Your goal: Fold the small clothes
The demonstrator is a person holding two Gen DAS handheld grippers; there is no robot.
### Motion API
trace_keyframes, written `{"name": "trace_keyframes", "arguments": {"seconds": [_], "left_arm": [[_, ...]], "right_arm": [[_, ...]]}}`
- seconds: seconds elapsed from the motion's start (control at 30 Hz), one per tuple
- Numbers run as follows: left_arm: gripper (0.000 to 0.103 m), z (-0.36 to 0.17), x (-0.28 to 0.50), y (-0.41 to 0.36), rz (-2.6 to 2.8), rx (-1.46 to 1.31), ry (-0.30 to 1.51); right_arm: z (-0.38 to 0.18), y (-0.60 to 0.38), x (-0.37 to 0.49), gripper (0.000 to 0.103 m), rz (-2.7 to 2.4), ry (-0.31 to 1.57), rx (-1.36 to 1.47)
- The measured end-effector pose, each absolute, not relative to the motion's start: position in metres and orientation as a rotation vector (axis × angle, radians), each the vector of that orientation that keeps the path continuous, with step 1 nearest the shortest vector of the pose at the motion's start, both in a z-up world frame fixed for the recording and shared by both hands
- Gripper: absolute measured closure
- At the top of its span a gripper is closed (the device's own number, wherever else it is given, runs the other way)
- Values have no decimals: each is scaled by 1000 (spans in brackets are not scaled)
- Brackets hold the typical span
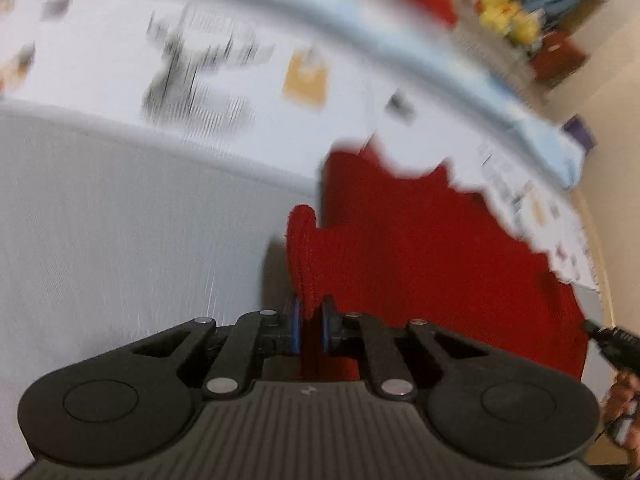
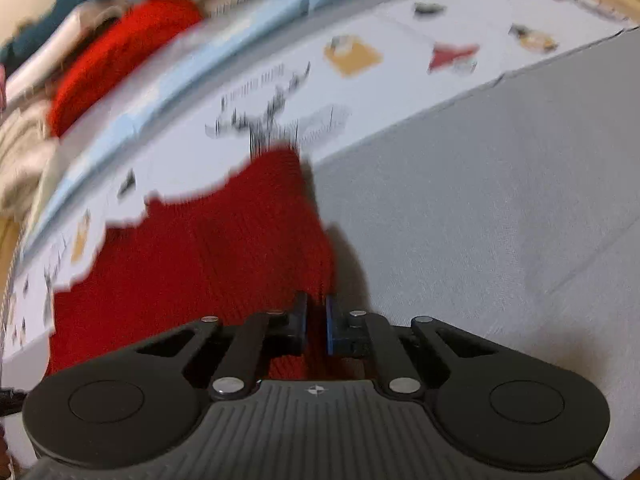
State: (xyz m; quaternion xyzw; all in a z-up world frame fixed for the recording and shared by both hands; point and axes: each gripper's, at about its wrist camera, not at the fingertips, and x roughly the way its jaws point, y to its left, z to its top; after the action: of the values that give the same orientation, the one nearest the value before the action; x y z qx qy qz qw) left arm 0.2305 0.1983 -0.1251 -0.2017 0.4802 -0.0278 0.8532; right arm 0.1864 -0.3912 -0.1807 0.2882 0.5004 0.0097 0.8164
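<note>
Red knit garment (image 1: 420, 248) edges pinched by left gripper (image 1: 311, 326), right gripper (image 2: 317, 326); grey sheet (image 2: 500, 200) alongside.

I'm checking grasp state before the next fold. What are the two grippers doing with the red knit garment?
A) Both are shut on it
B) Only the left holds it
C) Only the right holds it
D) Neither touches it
A: in each wrist view red knit fabric is pinched between nearly closed jaws, for the left gripper and the right gripper alike, so both grip the red knit garment.
</note>
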Motion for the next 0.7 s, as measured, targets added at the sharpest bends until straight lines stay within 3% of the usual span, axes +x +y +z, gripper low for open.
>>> {"name": "trace_keyframes", "arguments": {"seconds": [0.23,0.33,0.43,0.53,0.6,0.67,0.7], "left_arm": [[93,-81,229,198,-17,-402,672],[93,-80,240,190,17,-354,634],[91,-103,263,182,45,-314,744],[87,-144,285,177,43,-310,997],[79,-158,285,179,53,-327,1109],[60,-160,278,184,5,-397,1152],[58,-159,274,184,-24,-412,1176]], "right_arm": [[-112,-398,175,97,46,633,603],[-112,-393,187,97,21,574,577],[-132,-383,205,97,-7,636,529],[-186,-372,237,91,-28,952,492],[-220,-370,245,80,-70,1173,504],[-222,-376,239,77,-81,1170,541],[-218,-378,237,77,-68,1156,552]]}}
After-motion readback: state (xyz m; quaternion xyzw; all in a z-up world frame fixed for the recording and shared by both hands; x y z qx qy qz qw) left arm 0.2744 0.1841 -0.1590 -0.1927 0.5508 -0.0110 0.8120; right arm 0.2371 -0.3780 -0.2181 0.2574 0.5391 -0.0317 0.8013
